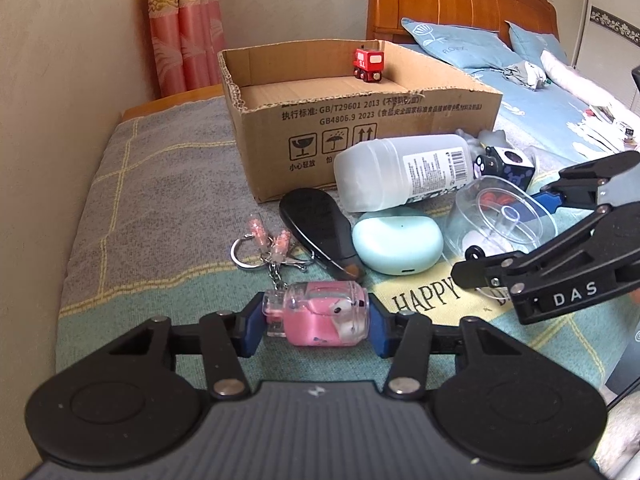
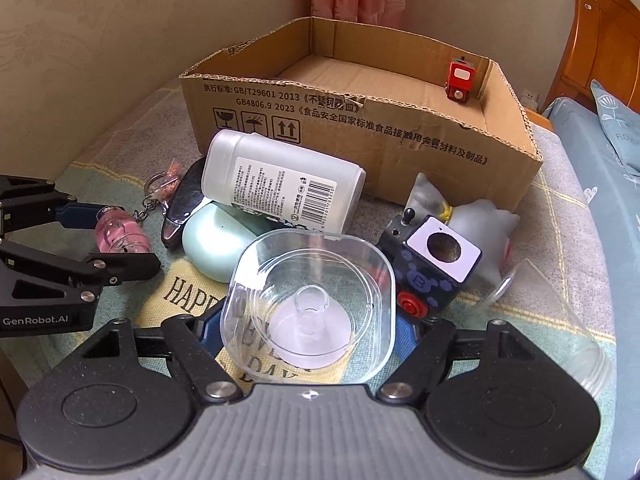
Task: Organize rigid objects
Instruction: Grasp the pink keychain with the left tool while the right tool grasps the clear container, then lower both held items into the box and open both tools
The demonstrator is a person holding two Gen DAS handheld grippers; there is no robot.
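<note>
My left gripper (image 1: 316, 322) is shut on a pink keychain charm (image 1: 320, 314) with its chain and ring (image 1: 244, 252) trailing on the cloth. It also shows in the right wrist view (image 2: 120, 234). My right gripper (image 2: 308, 332) is shut on a clear plastic box (image 2: 310, 304), also seen in the left wrist view (image 1: 500, 216). An open cardboard box (image 1: 360, 128) stands behind the pile with a red toy train (image 1: 368, 64) inside. A white bottle (image 2: 280, 178), a mint case (image 2: 208, 240), a black remote (image 1: 316, 228) and a dark cube toy (image 2: 432, 264) lie together.
A grey soft figure (image 2: 480, 216) lies behind the cube toy and a clear cup (image 2: 560, 312) lies at the right. The things rest on a grey and green cloth (image 1: 160, 184). A bed with blue pillows (image 1: 460, 44) is to the right, a wall and pink curtain (image 1: 184, 28) behind.
</note>
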